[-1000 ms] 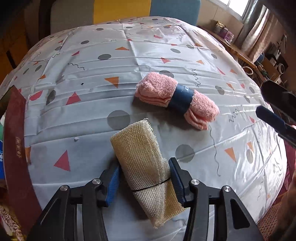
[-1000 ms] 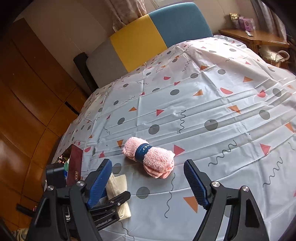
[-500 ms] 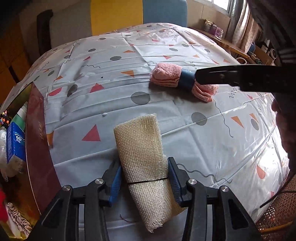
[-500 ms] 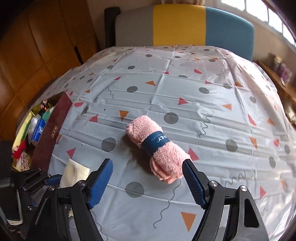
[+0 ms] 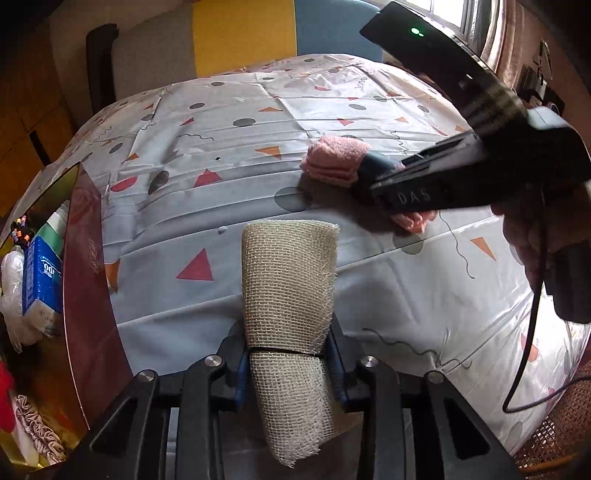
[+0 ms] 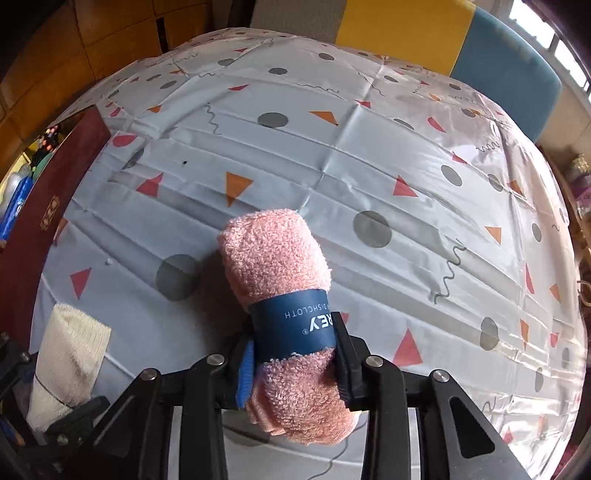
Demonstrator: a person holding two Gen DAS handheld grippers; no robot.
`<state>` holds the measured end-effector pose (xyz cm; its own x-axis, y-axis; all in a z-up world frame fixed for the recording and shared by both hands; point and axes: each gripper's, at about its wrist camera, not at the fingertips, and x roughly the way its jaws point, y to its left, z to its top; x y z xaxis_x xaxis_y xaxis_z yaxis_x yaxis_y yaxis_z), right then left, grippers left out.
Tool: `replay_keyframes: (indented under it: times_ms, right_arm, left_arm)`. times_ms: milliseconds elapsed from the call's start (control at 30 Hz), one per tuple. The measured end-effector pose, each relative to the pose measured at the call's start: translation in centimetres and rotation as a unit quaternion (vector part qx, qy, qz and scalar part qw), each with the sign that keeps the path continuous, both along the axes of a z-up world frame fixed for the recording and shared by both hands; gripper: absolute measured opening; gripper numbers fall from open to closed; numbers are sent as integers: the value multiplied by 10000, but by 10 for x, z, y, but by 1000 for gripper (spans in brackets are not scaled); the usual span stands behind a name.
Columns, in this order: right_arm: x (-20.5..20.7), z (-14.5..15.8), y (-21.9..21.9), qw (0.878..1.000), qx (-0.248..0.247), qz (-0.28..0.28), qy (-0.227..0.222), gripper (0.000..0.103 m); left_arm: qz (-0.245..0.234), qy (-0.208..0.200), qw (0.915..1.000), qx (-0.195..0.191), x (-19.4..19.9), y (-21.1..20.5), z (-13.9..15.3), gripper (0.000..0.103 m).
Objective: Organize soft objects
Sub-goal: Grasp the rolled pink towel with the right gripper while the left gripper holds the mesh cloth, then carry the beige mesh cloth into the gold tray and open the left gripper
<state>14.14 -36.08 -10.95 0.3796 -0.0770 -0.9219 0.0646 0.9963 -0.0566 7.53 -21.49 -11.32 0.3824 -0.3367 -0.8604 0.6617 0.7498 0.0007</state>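
A beige mesh cloth roll (image 5: 288, 266), tied with a thin black band, lies on the patterned tablecloth (image 5: 258, 147) near its front edge. My left gripper (image 5: 290, 365) is closing on it, and both blue pads press its sides at the band. A pink towel roll (image 6: 275, 254) with a dark blue paper sleeve lies further in. My right gripper (image 6: 293, 369) is closing around that sleeve, pads squeezing the towel. In the left wrist view the pink towel (image 5: 336, 158) is half hidden by the right tool's black body (image 5: 480, 158). The beige roll (image 6: 70, 354) shows at lower left in the right wrist view.
A dark red box (image 5: 85, 258) stands along the table's left edge, with a blue tissue pack (image 5: 42, 277) and clutter beyond it. A yellow and blue chair back (image 5: 243, 33) stands behind the table. A black cable (image 5: 532, 332) hangs from the right tool, held by a hand (image 5: 524, 236).
The right gripper swung in over the pink towel, rolled, dropped and closed its wide jaws onto the sleeve. The left jaws narrowed until they pinched the beige roll.
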Motion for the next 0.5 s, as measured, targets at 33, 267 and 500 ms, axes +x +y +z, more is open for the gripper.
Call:
replay_keyframes:
  times_ms: [33,267,500]
  right_arm:
    - [-5,-1,7,10000,-10,14,-50,35]
    - [-24,-1,5,9976,426,-398,-367,37]
    - [-33,-3,20,9965,3,-417,-725,37]
  left_arm:
    - [9,-3,10000,7,-1,1,1,31]
    - [19,-57,9999,-103,-12,11,16,30]
    - [160,-322,9984,-441,-24,36,56,30]
